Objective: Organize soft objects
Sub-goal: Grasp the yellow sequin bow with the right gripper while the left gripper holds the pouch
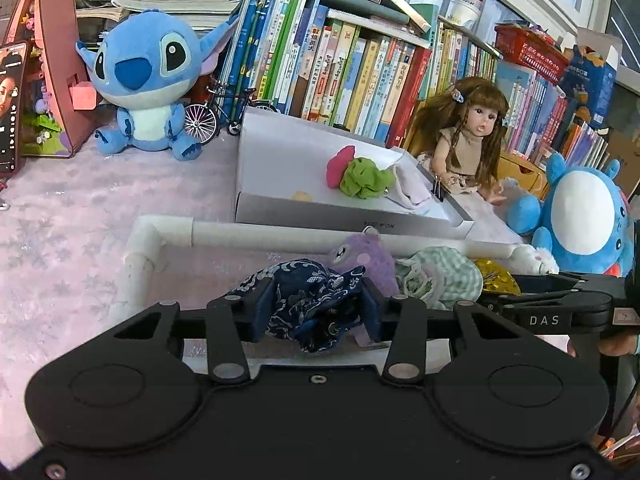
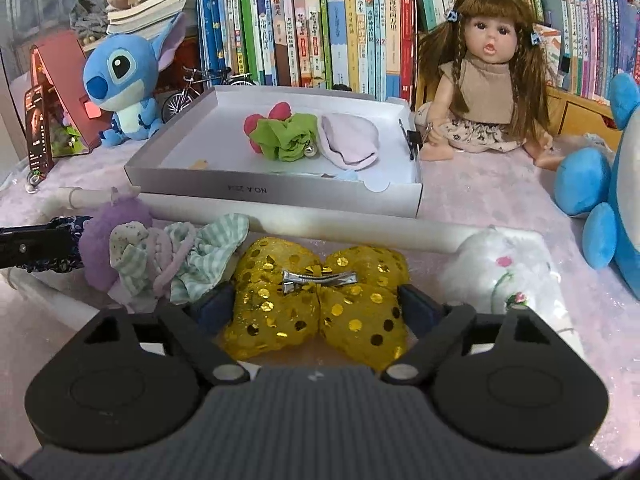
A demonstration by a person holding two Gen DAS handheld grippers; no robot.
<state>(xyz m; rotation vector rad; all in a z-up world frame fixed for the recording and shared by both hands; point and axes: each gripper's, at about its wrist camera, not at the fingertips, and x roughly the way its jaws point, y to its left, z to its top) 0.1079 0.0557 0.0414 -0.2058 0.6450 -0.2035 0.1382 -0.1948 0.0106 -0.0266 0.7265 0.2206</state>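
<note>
In the left wrist view my left gripper [image 1: 318,308] is shut on a crumpled navy patterned cloth [image 1: 312,300] inside a white pipe frame [image 1: 280,236]. A purple plush [image 1: 368,258] and a green checked cloth [image 1: 440,276] lie just beyond it. In the right wrist view my right gripper [image 2: 316,304] is open around a yellow sequinned bow [image 2: 280,308] with a silver clip. Its fingers stand at the bow's two sides and the bow looks unsqueezed. A white embroidered plush [image 2: 500,272] lies to the right. The white box [image 2: 276,194] behind holds a green and pink scrunchie [image 2: 284,136] and a lilac cloth [image 2: 352,140].
A blue Stitch plush [image 1: 144,80] sits at the back left beside a toy bicycle [image 1: 216,112] and a phone [image 1: 10,108]. A doll [image 2: 484,76] and a big blue plush [image 2: 608,184] sit to the right. Rows of books [image 2: 320,28] line the back.
</note>
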